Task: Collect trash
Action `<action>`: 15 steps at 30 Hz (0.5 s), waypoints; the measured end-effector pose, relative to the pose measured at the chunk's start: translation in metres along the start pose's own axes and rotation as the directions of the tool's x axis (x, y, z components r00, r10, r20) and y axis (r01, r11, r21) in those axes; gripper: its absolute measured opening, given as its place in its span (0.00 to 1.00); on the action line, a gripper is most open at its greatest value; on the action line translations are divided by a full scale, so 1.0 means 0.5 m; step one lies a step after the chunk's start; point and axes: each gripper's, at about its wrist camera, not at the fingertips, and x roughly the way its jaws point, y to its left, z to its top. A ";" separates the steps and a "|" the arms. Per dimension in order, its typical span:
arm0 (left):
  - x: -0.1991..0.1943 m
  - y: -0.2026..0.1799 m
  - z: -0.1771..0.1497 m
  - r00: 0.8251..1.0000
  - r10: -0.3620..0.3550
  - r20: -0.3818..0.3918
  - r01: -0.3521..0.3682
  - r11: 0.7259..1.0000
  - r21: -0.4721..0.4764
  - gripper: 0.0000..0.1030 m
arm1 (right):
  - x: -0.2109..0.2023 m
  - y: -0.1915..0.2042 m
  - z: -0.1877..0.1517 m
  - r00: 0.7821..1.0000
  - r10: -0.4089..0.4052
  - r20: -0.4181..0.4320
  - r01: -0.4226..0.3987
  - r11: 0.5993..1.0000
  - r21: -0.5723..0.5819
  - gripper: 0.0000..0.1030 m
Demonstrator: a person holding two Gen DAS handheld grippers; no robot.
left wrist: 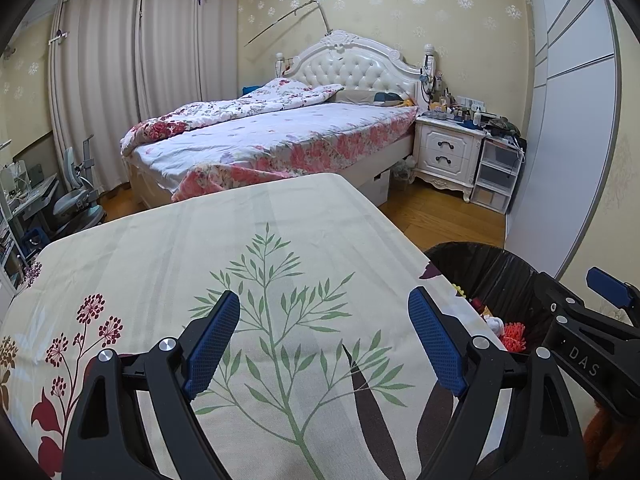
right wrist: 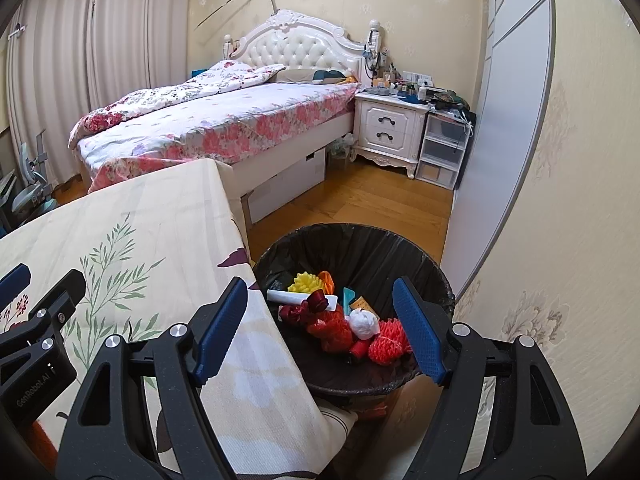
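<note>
While tools [left wrist: 324, 336] gape, bin [right wrist: 436, 276] abuts table [right wrist: 224, 200].

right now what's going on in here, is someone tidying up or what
A person is collecting trash with a pair of tongs in each hand. Both the left tongs and the right tongs are open and hold nothing. The right tongs hang over the black-lined trash bin beside the table, and the bin already holds red and yellow foam nets, a white wad and other scraps. The stretch of floral tablecloth in front of the left tongs shows no trash.
</note>
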 end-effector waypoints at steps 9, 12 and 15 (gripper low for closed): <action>0.003 -0.005 -0.007 1.000 0.009 0.000 -0.009 1.000 0.002 0.81 | 0.003 0.003 -0.005 1.000 0.002 -0.003 -0.002 1.000 -0.002 0.71; 0.004 -0.010 -0.008 1.000 0.013 0.004 -0.013 1.000 0.011 0.81 | 0.003 0.003 -0.004 1.000 0.002 -0.004 -0.002 1.000 -0.002 0.71; 0.002 -0.016 -0.010 0.999 0.040 0.016 -0.040 0.999 0.018 0.81 | 0.005 0.005 -0.009 1.000 0.002 -0.006 -0.002 1.000 -0.004 0.71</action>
